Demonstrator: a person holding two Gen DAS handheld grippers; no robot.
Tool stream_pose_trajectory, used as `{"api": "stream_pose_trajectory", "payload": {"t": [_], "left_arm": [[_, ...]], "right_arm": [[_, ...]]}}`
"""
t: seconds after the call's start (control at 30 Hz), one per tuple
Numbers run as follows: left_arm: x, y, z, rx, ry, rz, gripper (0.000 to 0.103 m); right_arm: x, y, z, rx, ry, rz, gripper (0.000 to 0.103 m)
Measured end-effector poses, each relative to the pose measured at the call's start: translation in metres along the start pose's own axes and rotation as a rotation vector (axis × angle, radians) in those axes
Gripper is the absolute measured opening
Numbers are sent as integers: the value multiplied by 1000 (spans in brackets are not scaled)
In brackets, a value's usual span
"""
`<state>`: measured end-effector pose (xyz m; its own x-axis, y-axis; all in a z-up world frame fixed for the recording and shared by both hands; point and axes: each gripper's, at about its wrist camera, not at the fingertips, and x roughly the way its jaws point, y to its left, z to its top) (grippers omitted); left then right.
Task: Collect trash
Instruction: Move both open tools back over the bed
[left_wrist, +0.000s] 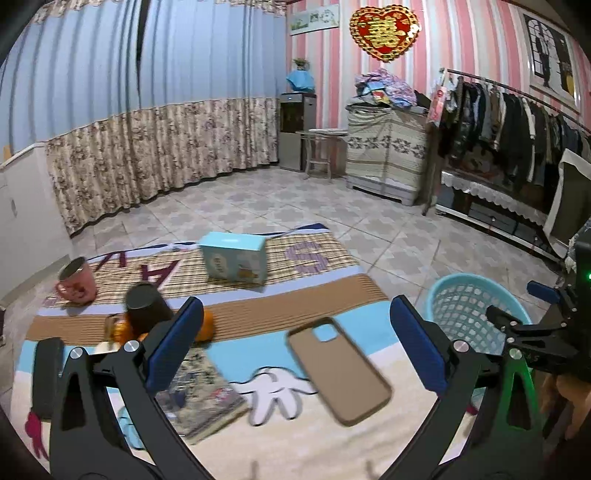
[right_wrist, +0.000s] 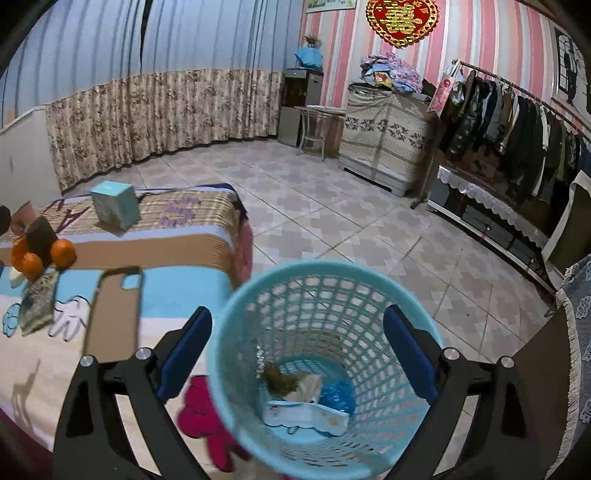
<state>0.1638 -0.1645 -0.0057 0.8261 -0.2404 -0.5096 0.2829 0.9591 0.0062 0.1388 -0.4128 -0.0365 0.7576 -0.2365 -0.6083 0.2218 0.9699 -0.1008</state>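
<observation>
A light-blue mesh basket (right_wrist: 236, 314) stands on the floor beside the low bed. My right gripper (right_wrist: 297, 314) hangs open straight above it with nothing between its pads. In the basket's bottom lie a brownish crumpled lump (right_wrist: 280, 380), a blue wrapper (right_wrist: 338, 397) and a white packet (right_wrist: 306, 415). My left gripper (left_wrist: 295, 302) is open and empty over the cartoon blanket (left_wrist: 258, 354), just short of a tan phone case (left_wrist: 340, 369). In the left wrist view the basket (left_wrist: 461, 317) sits at the right, with the right gripper (left_wrist: 517, 302) over it.
On the blanket are a teal box (left_wrist: 236, 262), a pink mug (left_wrist: 75, 284), a dark cup (left_wrist: 146, 306), oranges (right_wrist: 62, 253) and a patterned booklet (left_wrist: 203, 391). Tiled floor (right_wrist: 332, 206) lies beyond. A clothes rack (right_wrist: 517, 122) and a covered cabinet (right_wrist: 384, 136) line the far wall.
</observation>
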Motion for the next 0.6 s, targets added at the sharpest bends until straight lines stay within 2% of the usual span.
{"api": "stream_pose_trajectory", "payload": {"t": [0.6], "left_arm": [[-36, 136, -17, -79, 3, 156, 98]], "right_arm": [[-29, 103, 21, -50, -64, 101, 92]]}}
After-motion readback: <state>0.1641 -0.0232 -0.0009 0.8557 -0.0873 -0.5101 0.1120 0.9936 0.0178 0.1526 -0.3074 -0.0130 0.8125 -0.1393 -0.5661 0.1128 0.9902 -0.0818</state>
